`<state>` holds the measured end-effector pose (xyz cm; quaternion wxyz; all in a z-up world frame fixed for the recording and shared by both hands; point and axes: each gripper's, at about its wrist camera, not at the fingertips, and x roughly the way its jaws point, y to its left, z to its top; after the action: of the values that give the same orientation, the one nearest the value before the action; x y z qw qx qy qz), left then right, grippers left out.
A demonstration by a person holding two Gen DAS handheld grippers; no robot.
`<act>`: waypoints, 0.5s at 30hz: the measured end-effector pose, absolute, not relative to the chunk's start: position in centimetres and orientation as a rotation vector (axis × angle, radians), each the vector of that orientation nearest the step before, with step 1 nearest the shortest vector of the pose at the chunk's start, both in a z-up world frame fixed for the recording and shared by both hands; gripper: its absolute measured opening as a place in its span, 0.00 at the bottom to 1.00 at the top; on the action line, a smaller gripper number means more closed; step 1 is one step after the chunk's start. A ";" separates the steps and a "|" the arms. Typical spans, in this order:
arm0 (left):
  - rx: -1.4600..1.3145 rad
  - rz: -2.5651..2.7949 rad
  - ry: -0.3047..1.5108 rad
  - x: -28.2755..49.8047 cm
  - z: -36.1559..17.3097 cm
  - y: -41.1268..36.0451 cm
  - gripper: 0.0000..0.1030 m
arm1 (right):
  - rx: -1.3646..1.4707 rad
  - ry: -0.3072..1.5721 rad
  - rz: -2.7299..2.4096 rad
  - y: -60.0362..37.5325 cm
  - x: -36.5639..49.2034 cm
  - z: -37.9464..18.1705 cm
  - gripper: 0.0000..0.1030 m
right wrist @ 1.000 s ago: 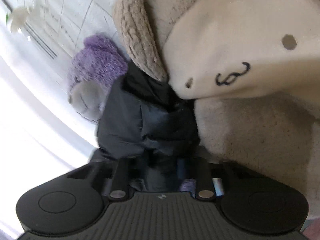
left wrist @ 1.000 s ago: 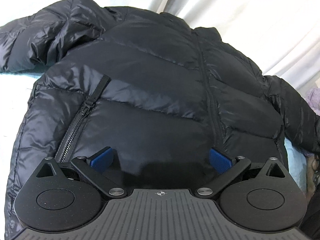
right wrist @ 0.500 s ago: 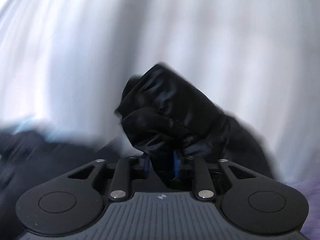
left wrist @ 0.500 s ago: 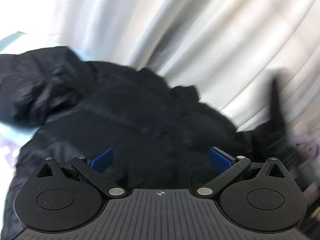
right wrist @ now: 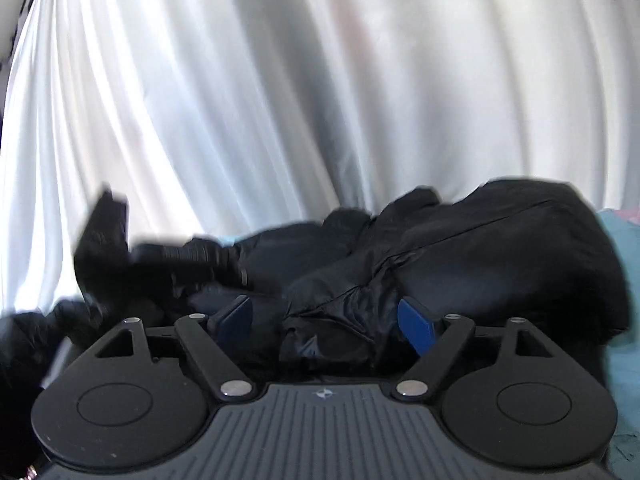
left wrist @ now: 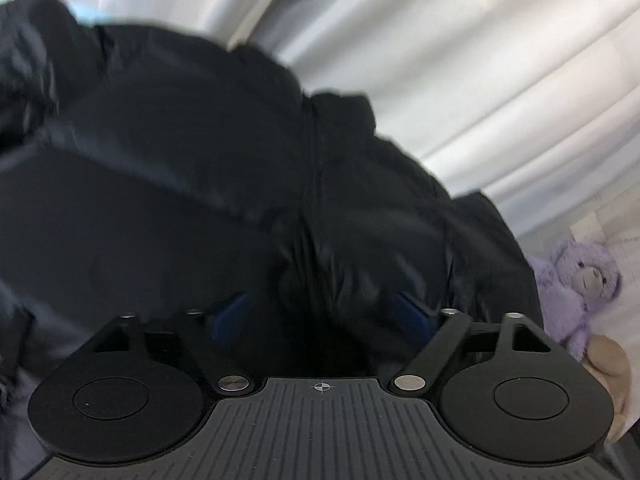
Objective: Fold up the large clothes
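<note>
1. The left gripper point(left wrist: 322, 316) hangs low over the black puffer jacket point(left wrist: 200, 200). A second ago its jaws stood at their widest over the flat front panel; now they are closing, with a bulge of fabric beside the centre zip rising between the blue pads point(left wrist: 228, 312). The pads do not press on it yet, so it grasps nothing.
2. The jacket lies spread on the light blue bed cover point(right wrist: 624, 248), in front of the white curtain point(right wrist: 320, 80). Its right sleeve, which a second ago was stretched out toward the stuffed toys, now lies crumpled across the body (a first fold, by the look of it, though a loose one).
3. The right gripper point(right wrist: 326, 320) was clenched on that sleeve's cuff a second ago. Now its jaws are opening, and the sleeve point(right wrist: 332, 312) sits slack between the pads, released and resting on the jacket.
4. At the far right of the left wrist view, the purple teddy bear point(left wrist: 576, 280) sits clear of the jacket, so that side is free of cloth.
5. My judgement: one sleeve is in, and the left claw is taking hold for the next fold; the puffy fill may spring the sleeve back.
</note>
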<state>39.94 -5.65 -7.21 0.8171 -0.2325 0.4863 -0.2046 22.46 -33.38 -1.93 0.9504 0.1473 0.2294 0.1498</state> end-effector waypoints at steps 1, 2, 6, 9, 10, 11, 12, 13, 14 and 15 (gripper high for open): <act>-0.513 -0.440 1.040 39.6 -7.6 -5.3 0.79 | 0.311 0.439 0.273 -34.1 22.0 -1.5 0.77; -0.527 -0.447 1.037 39.2 -7.9 -5.0 0.79 | 0.303 0.425 0.225 -34.7 21.8 -1.0 0.75; -0.619 -0.491 1.063 38.7 -8.8 -5.3 0.79 | 0.258 0.449 0.017 -36.5 24.5 -1.2 0.16; -0.697 -0.525 1.121 39.7 -10.3 -6.6 0.73 | 0.341 0.477 -0.059 -38.2 27.5 -2.1 0.08; -0.713 -0.518 1.140 40.2 -10.9 -7.1 0.69 | 0.350 0.477 -0.062 -38.4 28.1 -2.4 0.08; -0.734 -0.499 1.152 40.8 -11.5 -7.3 0.57 | 0.346 0.476 -0.073 -38.5 28.9 -2.8 0.07; -0.756 -0.462 1.153 41.2 -11.8 -7.5 0.53 | 0.336 0.479 -0.087 -38.6 29.1 -3.1 0.07; -0.770 -0.436 1.128 41.5 -11.9 -7.4 0.49 | 0.328 0.494 -0.098 -38.6 29.5 -3.5 0.07; -0.764 -0.426 1.101 41.8 -11.9 -7.5 0.37 | 0.335 0.523 -0.110 -38.5 30.2 -4.4 0.07; -0.746 -0.420 1.087 42.2 -11.8 -7.7 0.33 | 0.357 0.561 -0.119 -38.6 30.9 -5.5 0.07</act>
<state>42.16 -7.68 -11.78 0.7700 -0.3437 0.5014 -0.1938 30.91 -38.57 -5.52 0.9436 0.1750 0.2750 -0.0584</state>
